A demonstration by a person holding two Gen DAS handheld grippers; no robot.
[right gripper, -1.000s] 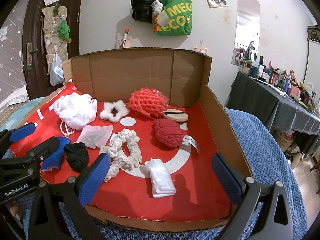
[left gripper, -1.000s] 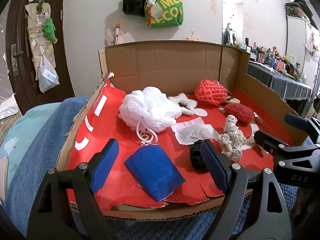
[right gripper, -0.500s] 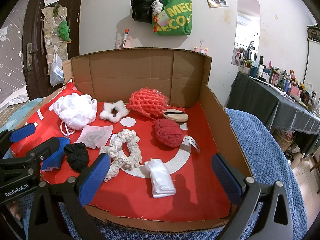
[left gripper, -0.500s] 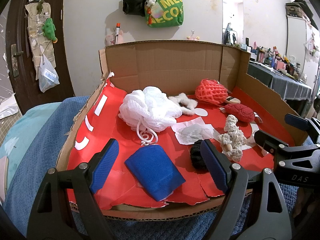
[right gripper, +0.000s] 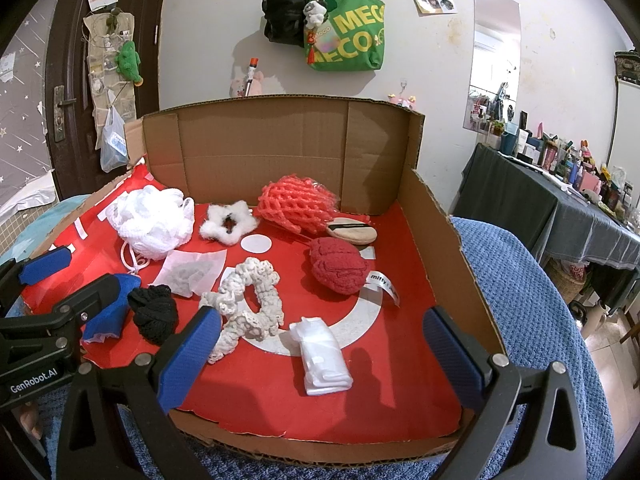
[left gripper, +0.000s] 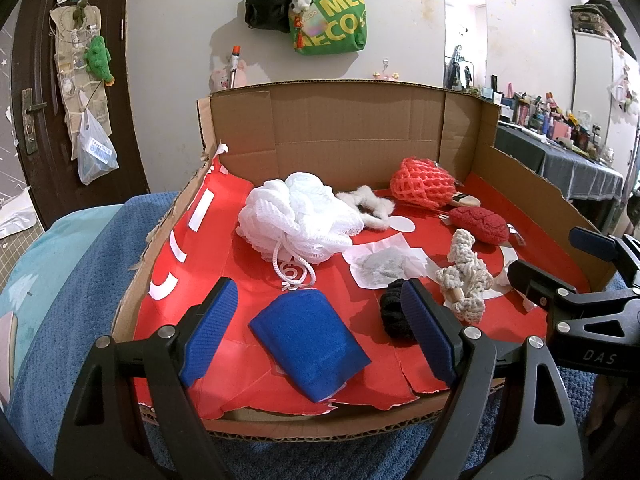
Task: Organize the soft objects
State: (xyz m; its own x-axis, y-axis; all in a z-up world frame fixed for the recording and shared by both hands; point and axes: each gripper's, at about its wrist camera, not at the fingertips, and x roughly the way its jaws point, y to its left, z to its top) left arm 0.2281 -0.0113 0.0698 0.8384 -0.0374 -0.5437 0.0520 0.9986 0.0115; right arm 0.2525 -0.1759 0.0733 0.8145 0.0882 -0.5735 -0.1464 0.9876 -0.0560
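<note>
A cardboard tray (left gripper: pixel 344 132) (right gripper: pixel 436 216) with a red floor holds soft things. A blue cloth (left gripper: pixel 310 338) lies near the front, between the fingers of my open, empty left gripper (left gripper: pixel 320 332). Beside it lie a black scrunchie (left gripper: pixel 394 314) (right gripper: pixel 154 312), a white mesh puff (left gripper: pixel 298 220) (right gripper: pixel 150 220), a cream crochet scrunchie (left gripper: pixel 464 276) (right gripper: pixel 250 300), a red knit piece (left gripper: pixel 478 224) (right gripper: pixel 338 266) and an orange foam net (left gripper: pixel 422 184) (right gripper: pixel 296 204). My right gripper (right gripper: pixel 320 356) is open and empty over a folded white plastic piece (right gripper: pixel 322 356).
A white fluffy scrunchie (right gripper: pixel 228 222), a flat white pouch (right gripper: pixel 192 272) and a beige powder puff (right gripper: pixel 352 230) also lie in the tray. The tray rests on a blue blanket (right gripper: pixel 532 320). A cluttered dark table (right gripper: pixel 568 200) stands at right, a door (right gripper: pixel 60 80) at left.
</note>
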